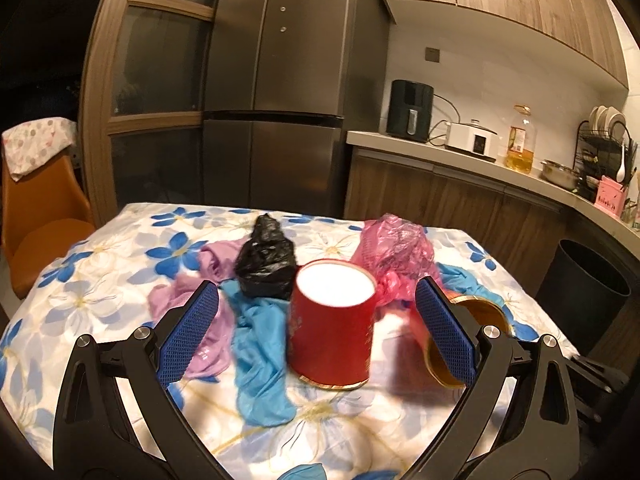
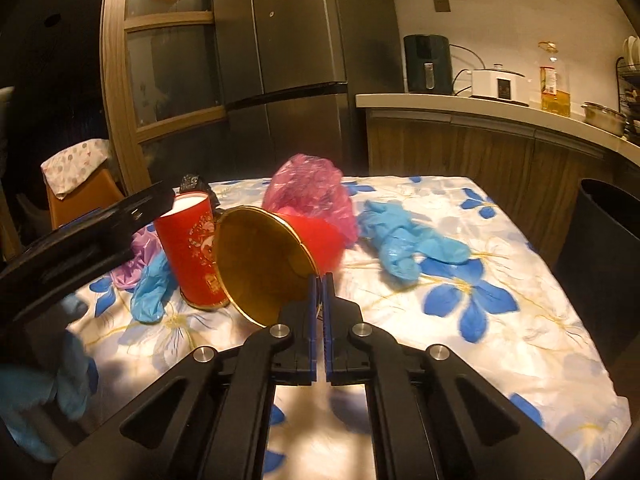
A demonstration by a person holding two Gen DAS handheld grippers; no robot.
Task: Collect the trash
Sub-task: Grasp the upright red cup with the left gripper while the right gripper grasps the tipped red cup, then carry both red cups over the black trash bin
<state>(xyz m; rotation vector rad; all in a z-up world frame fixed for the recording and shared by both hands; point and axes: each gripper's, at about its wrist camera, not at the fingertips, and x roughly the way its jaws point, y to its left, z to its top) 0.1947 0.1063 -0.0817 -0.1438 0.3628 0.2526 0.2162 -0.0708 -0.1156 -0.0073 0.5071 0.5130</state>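
Observation:
A red paper cup (image 1: pixel 332 328) stands upside down on the floral tablecloth (image 1: pixel 120 264), just ahead of my left gripper (image 1: pixel 316 290), which is open with one finger on each side of the cup and apart from it. A second red cup with a gold inside (image 2: pixel 260 264) lies tipped on its side. My right gripper (image 2: pixel 320 280) is shut on its rim. Around the cups lie a black bag (image 1: pixel 266 264), a pink bag (image 2: pixel 312 192), blue gloves (image 2: pixel 404 240) (image 1: pixel 260 360) and a purple glove (image 1: pixel 212 264).
A dark bin (image 2: pixel 608 240) stands on the floor off the table's right edge. An orange chair (image 1: pixel 40 216) stands at the far left. Behind are a steel fridge (image 1: pixel 280 100) and a counter with appliances (image 1: pixel 460 148). The left tool's black arm (image 2: pixel 80 240) crosses the right wrist view.

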